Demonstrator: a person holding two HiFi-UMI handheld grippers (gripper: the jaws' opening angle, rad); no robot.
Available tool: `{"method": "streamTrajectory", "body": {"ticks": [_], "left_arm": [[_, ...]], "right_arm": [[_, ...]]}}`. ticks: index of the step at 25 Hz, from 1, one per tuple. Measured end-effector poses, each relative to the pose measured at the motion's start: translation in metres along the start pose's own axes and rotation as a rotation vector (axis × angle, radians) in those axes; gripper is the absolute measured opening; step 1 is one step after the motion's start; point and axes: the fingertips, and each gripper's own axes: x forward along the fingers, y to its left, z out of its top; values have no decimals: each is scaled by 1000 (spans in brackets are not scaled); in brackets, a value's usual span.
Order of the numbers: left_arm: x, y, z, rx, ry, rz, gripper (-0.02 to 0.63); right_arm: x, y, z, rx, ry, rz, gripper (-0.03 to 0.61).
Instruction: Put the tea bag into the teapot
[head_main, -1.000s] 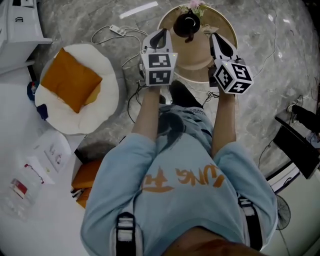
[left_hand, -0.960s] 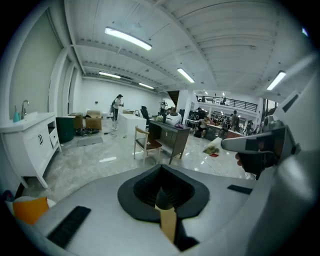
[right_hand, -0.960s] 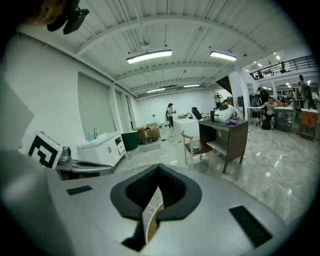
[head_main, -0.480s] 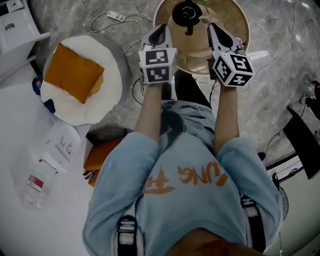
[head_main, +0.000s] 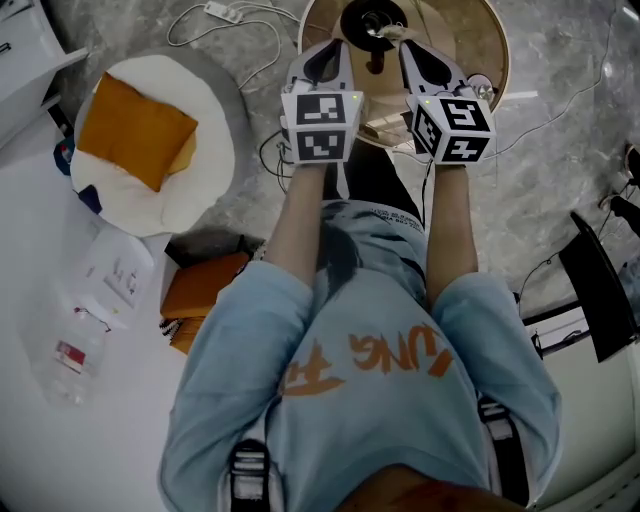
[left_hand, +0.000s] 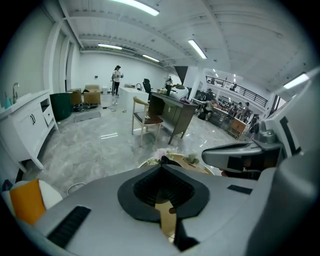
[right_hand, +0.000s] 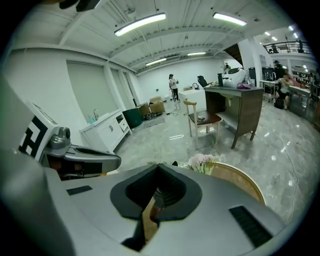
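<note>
Looking down in the head view, I see the teapot (head_main: 367, 22) on the round bench (head_main: 497, 55) at 12 o'clock, just ahead of both tools. The left tool (head_main: 322, 52) has its jaws pressed together at the tips, with nothing between them. The right tool (head_main: 414, 52) is closed the same way; through its slit I see only a small dark shape that I cannot name. I cannot find the tea bag in any view, so I judge that the step in hand is to locate it.

To do this well, I would open one tool only a little, take the bag by its paper or string, and steady the pot with the other tool.

About writing: the shirt (head_main: 365, 360) has an orange print with letters like "UNG", but I am not sure. The bottle (head_main: 72, 355) at 8 o'clock has a red label, too small to read.
</note>
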Motion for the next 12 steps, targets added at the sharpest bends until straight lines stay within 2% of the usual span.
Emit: {"method": "streamTrajectory", "body": {"ticks": [12], "left_arm": [[35, 12, -17, -27, 54, 20, 25]], "right_arm": [[56, -12, -34, 9, 110, 63, 11]]}}
